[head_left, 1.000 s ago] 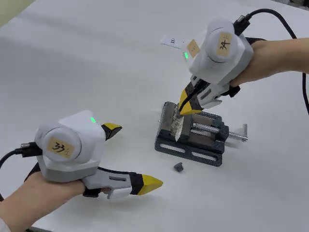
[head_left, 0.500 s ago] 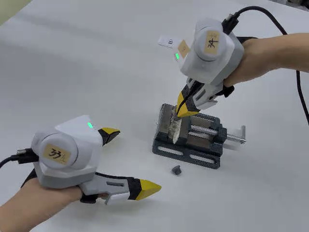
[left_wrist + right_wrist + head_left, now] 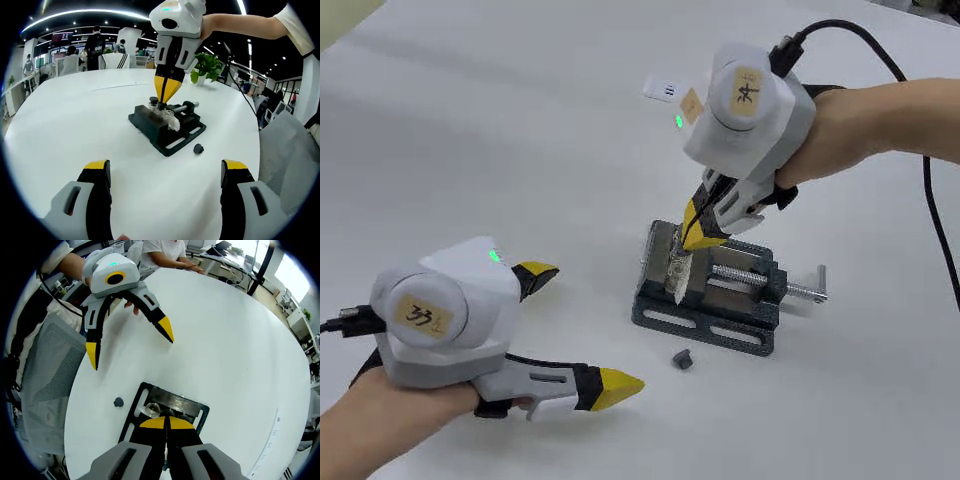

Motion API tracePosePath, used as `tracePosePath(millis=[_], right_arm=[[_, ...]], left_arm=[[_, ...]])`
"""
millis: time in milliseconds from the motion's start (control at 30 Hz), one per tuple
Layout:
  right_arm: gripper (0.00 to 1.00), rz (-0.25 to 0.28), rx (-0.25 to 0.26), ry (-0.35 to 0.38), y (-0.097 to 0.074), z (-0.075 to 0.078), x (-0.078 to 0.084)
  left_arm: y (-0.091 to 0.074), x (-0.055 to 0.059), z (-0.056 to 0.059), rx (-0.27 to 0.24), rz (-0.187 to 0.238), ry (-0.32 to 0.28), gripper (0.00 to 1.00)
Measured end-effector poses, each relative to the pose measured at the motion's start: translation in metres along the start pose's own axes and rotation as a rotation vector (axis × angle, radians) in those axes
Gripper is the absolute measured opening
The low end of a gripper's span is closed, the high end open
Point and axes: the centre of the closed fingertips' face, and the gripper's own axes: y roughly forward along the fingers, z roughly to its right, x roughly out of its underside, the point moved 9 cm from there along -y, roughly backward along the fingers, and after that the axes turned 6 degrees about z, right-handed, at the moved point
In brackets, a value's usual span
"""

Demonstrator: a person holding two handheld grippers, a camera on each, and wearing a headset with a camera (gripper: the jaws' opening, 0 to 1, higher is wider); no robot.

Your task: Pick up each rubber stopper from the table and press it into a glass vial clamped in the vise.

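Yellow-tipped right tongs (image 3: pixel 696 240) point steeply down over vise (image 3: pixel 718 326).

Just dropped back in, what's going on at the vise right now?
A person works with a hand-held gripper in each hand. The right hand-held gripper has its jaws shut, tips down at the top of the glass vial clamped in the vise; whether a stopper sits between the tips is too small to tell. The left hand-held gripper hangs open above the white table, holding nothing. One dark rubber stopper lies loose beside the vise.
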Motion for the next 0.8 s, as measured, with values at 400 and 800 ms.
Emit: tracePosePath(millis=[400,800], right_arm=[[0.0,-0.092,-0.025,-0.001,0.005,-0.002,-0.009],[0.0,-0.101,0.007,0.016,0.003,-0.003,-0.01]], left_arm=[[0.005,0.001,-0.002,0.0,-0.002,-0.012,0.9],[0.007,-0.004,-0.004,0.004,0.005,0.0,0.9]])
